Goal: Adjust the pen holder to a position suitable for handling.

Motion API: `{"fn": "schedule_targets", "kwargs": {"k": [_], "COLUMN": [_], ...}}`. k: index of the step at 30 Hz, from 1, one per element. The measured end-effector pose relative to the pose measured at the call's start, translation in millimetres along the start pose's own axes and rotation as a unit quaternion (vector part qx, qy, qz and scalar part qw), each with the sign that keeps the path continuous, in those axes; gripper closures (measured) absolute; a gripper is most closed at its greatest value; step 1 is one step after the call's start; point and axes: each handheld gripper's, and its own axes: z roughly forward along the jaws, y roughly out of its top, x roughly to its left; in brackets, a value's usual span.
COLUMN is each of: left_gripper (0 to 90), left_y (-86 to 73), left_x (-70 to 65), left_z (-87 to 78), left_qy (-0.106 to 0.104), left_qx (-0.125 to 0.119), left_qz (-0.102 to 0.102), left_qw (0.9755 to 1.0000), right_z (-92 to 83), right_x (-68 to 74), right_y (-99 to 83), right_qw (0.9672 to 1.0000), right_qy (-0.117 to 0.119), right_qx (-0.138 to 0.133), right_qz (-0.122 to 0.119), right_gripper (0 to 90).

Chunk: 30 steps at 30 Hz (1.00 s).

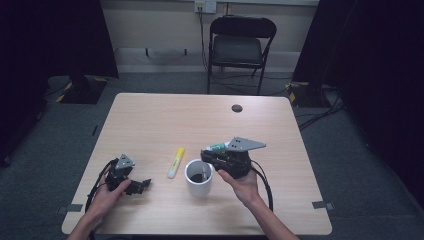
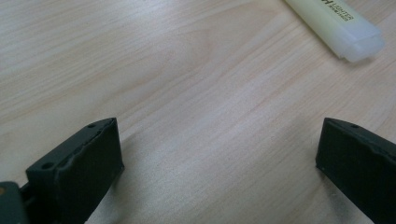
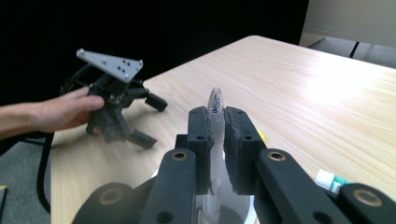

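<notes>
Room dim, walls near black, table (image 1: 165, 120) lit soft from overhead. Weak shadows, no real glare. Highlighter (image 2: 334, 25) slightly washed out; close-up jaws bit soft.

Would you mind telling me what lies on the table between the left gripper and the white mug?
A yellow highlighter lies on the table between the left gripper and the white mug, in the high view.

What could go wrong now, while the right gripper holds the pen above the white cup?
1. The right gripper pinches the clear pen narrowly; it might tilt or slip.
2. The white cup looks light; a bump from the gripper could tip it.
3. The yellow highlighter lies close by and might get knocked.
</notes>
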Motion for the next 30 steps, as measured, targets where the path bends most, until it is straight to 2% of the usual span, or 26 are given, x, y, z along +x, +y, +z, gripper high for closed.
{"fn": "schedule_targets", "kwargs": {"k": [10, 20, 21, 22, 24, 26, 30], "left_gripper": [0.0, 0.0, 0.0, 0.0, 0.0, 0.0, 0.0], "left_y": [0.0, 0.0, 0.0, 0.0, 0.0, 0.0, 0.0], "left_x": [0.0, 0.0, 0.0, 0.0, 0.0, 0.0, 0.0], "left_z": [0.0, 0.0, 0.0, -0.1, 0.0, 0.0, -0.1], "left_qy": [0.0, 0.0, 0.0, 0.0, 0.0, 0.0, 0.0], "left_qx": [0.0, 0.0, 0.0, 0.0, 0.0, 0.0, 0.0], "left_qz": [0.0, 0.0, 0.0, 0.0, 0.0, 0.0, 0.0], "left_qw": [1.0, 1.0, 1.0, 1.0, 1.0, 1.0, 1.0], "right_z": [-2.4, -16.1, -17.0, -18.5, -19.8, -22.1, -20.9], "right_x": [1.9, 0.2, 0.2, 0.1, -0.6, -1.4, -2.7], "right_y": [-16.6, -21.5, -21.5, -21.4, -20.7, -19.2, -21.8], "right_qw": [0.9998, 0.9998, 0.9999, 0.9999, 0.9999, 0.9997, 0.9994], "right_qy": [0.001, -0.006, -0.007, -0.007, -0.005, -0.014, -0.018], "right_qx": [0.021, 0.017, 0.016, 0.011, 0.009, 0.018, 0.028], "right_qz": [0.0, 0.0, -0.001, -0.002, -0.001, -0.005, -0.008], "right_gripper": [81.3, 81.8, 89.9, 90.0, 90.0, 89.9, 84.6]}}
